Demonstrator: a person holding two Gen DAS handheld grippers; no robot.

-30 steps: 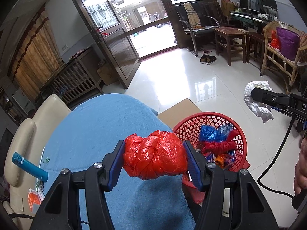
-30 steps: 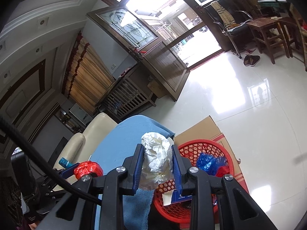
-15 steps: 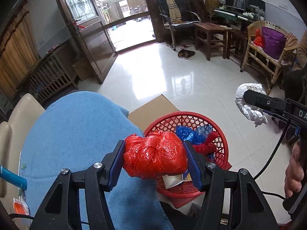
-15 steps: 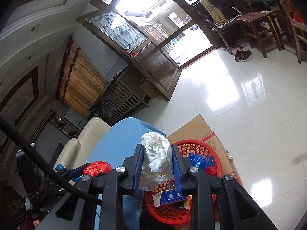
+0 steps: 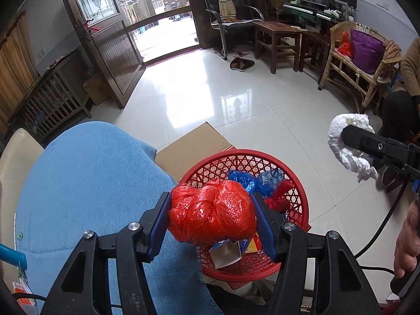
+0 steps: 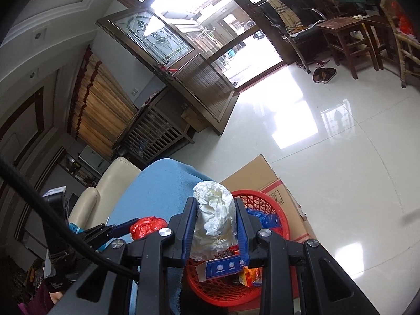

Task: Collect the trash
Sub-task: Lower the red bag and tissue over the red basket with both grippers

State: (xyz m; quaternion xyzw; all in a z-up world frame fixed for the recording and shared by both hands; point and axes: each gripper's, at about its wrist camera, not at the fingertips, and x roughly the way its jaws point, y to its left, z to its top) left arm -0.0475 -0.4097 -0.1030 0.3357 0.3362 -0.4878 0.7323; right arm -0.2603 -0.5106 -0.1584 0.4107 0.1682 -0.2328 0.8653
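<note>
I'm mid-carry: left gripper (image 5: 212, 216) clamps a knotted red plastic bag (image 5: 211, 214), right gripper (image 6: 215, 229) is pinched tight on a crumpled white paper wad (image 6: 214, 220). The round red mesh basket (image 5: 294, 183) sits just beyond and below both sets of fingers. Next, I judge: centre each load over the rim, then open.

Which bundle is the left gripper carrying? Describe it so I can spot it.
Find the red basket beside the blue cloth. Above its near rim, the left gripper clamps a knotted red bag. The other held bundle, the white wad, is pale and crumpled.

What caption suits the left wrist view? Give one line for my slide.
Left gripper clamps a red plastic bag wad above the red basket of trash, blue cloth alongside.
</note>
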